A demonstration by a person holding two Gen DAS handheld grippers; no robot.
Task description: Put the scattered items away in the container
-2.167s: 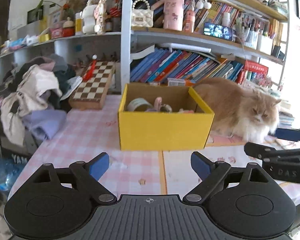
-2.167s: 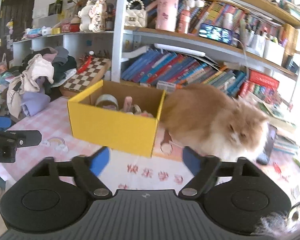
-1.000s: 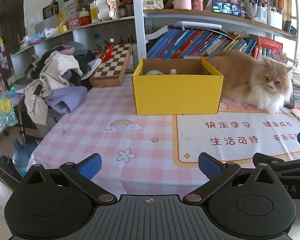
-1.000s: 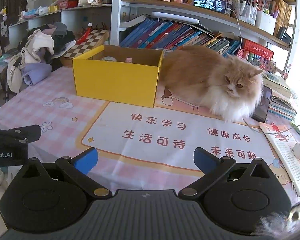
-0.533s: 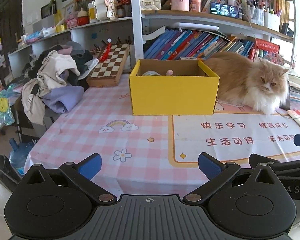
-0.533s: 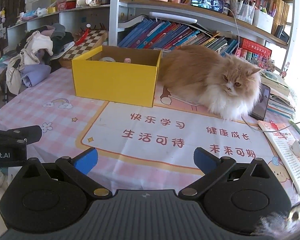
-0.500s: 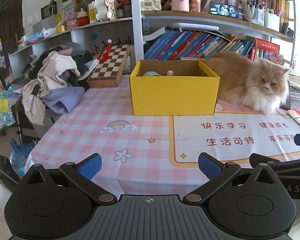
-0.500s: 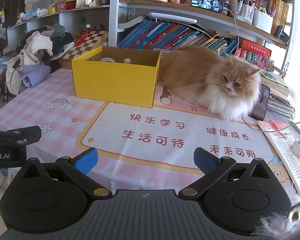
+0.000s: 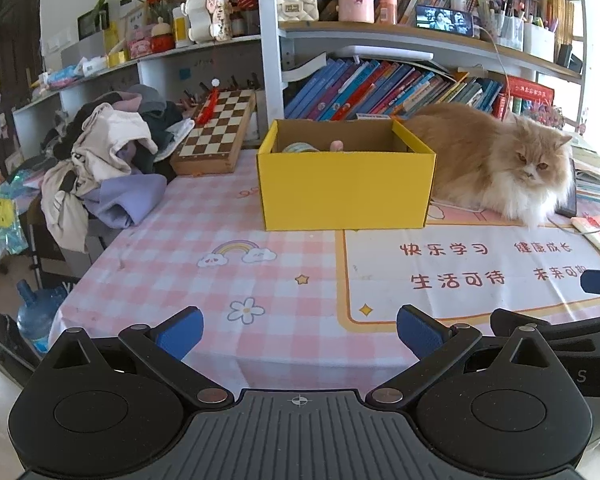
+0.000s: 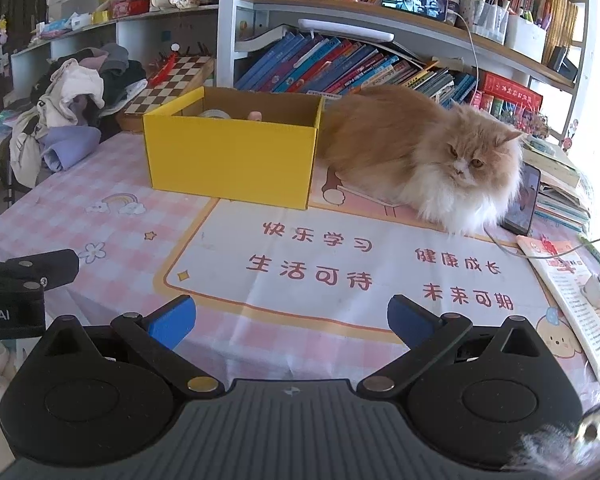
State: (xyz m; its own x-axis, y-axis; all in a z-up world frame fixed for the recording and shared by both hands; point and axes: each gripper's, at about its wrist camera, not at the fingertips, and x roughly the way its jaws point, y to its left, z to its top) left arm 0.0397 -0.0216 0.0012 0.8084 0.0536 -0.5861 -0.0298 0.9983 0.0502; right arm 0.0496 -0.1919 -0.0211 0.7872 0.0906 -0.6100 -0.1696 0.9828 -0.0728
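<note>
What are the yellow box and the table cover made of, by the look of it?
Yellow box: likely corrugated cardboard, matte yellow outside, raw brown inside, with thin folded edges at the rim. Table cover: probably printed vinyl or oilcloth; it lies smooth with a slight sheen and drapes over the near edge, though coated fabric is possible.

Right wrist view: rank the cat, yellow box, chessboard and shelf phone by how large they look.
1. Cat and yellow box: too alike to rank.
2. Chessboard, though it sits farther back and is partly hidden.
3. Shelf phone, farthest away.
</note>
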